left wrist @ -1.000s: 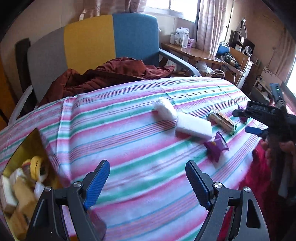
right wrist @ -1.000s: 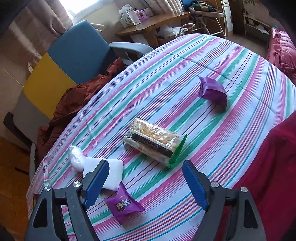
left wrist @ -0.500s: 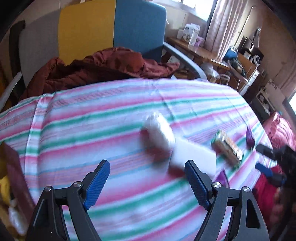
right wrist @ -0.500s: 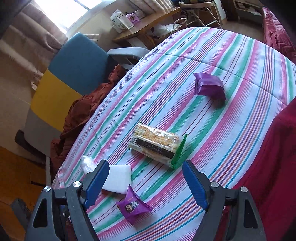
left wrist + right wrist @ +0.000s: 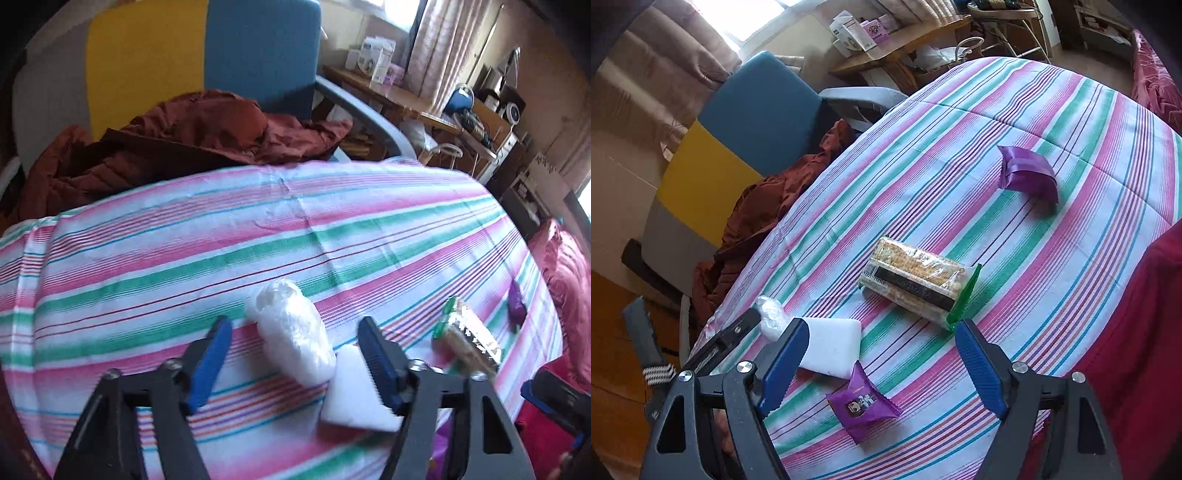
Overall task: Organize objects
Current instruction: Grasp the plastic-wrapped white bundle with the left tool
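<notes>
Fingers (image 5: 221,354) of left gripper (image 5: 295,354) closing around white bundle (image 5: 291,332).

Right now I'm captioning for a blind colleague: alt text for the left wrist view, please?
The left gripper is closing around a white plastic-wrapped bundle on a striped cloth, pads not touching. A white block lies beside it, a cracker pack further right.

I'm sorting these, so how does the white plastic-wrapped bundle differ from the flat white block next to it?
The bundle is rounded, crinkly and translucent; the block is flat, smooth and opaque. The bundle lies between the closing left gripper jaws, the block just beside them. Both are white and lie on the striped cloth.
</notes>
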The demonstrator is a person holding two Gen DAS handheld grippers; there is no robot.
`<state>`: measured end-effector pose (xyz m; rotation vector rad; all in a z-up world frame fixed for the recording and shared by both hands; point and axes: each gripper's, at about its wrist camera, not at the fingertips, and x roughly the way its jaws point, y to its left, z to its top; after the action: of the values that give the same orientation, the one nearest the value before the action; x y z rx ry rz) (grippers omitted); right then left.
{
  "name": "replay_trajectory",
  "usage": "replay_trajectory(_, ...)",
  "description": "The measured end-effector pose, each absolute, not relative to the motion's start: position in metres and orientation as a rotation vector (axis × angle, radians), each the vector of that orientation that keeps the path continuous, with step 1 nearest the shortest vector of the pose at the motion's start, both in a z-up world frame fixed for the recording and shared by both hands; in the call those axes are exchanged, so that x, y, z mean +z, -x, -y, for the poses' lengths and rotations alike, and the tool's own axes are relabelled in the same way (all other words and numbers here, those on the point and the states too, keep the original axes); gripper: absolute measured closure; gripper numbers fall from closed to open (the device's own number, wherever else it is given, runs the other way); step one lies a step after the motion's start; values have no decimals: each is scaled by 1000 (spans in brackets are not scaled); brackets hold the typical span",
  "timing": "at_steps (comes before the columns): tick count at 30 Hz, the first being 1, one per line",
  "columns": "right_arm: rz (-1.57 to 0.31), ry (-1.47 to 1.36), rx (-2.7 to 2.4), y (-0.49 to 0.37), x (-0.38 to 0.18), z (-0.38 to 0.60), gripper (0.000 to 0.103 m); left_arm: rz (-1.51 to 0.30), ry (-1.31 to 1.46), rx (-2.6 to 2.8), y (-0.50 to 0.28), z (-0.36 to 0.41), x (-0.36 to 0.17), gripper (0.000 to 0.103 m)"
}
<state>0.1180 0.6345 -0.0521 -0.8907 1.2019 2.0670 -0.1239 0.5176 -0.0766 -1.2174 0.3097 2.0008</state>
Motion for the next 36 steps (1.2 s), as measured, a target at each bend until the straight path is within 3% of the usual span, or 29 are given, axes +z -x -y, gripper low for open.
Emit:
replay_trajectory(1, -1198, 901, 2070, -117, -53, -634, 20, -313, 1232, 1996, 126, -520, -81, 50)
replay_trajectory(4, -1182, 932, 2075, -113, -54, -632, 20, -311, 1290, 1962, 132, -525, -96, 62)
replay_trajectory(8, -1179, 955, 2061, -112, -58, -632, 20, -311, 1273, 1956, 128, -515, -102, 66)
replay_trajectory(22, -1076, 1086, 2136, -88, -59, -616, 20, -223, 1244, 2062, 74, -383, -106, 67)
replay_trajectory(36, -506, 1474, 2284, -10, -64, -559, 20, -264, 1167, 2062, 71, -388, -111, 66)
